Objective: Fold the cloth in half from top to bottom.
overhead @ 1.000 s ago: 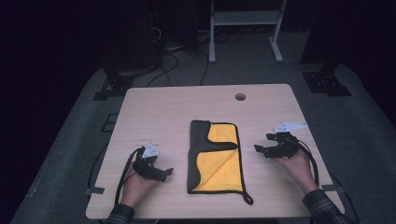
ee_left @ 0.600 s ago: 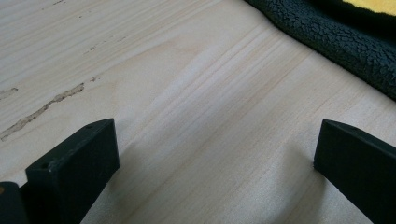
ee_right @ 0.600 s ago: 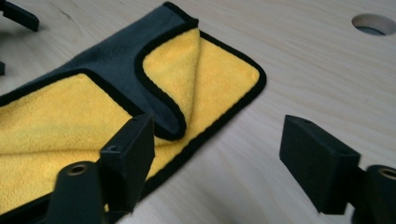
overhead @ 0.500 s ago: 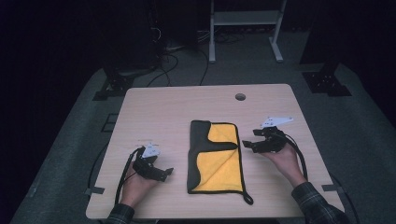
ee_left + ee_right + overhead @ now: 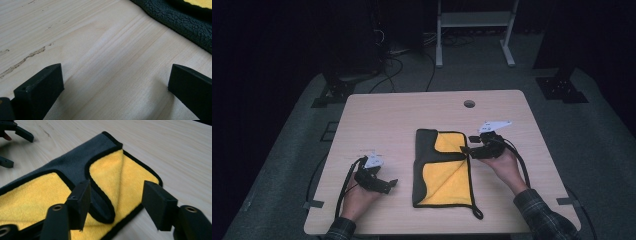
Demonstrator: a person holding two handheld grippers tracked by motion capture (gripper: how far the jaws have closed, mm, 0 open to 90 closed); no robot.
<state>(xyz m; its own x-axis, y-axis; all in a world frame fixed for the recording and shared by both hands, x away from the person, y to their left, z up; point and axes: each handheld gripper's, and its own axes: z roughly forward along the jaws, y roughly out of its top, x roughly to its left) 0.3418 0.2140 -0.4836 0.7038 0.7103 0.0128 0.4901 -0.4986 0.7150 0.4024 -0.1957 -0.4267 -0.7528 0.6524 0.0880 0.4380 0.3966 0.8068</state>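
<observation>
Over on the left, the left gripper (image 5: 384, 184) is resting low on the wooden table (image 5: 377, 120), its jaws standing spread with bare wood between them. There is a strip of free tabletop lying between it and the cloth's dark left edge, and in the left gripper view that fuzzy grey edge is cutting across the upper right corner, apart from the jaws.

In the middle, the yellow and grey cloth (image 5: 447, 175) is lying flat, folded, with a grey flap turned over its upper left part and black piping running round its border. A short loop is trailing off its lower right corner toward the near table edge. Open wood is stretching beyond it to the far edge, where a small round hole (image 5: 469, 103) is sitting.

On the right, the right gripper (image 5: 467, 149) is hovering at the cloth's right edge. Its jaws have just been closing, yet they are standing apart, straddling the rounded tip of the grey flap (image 5: 103, 207) without pressing on it. Right of that hand, plain tabletop is running out to the edge.
</observation>
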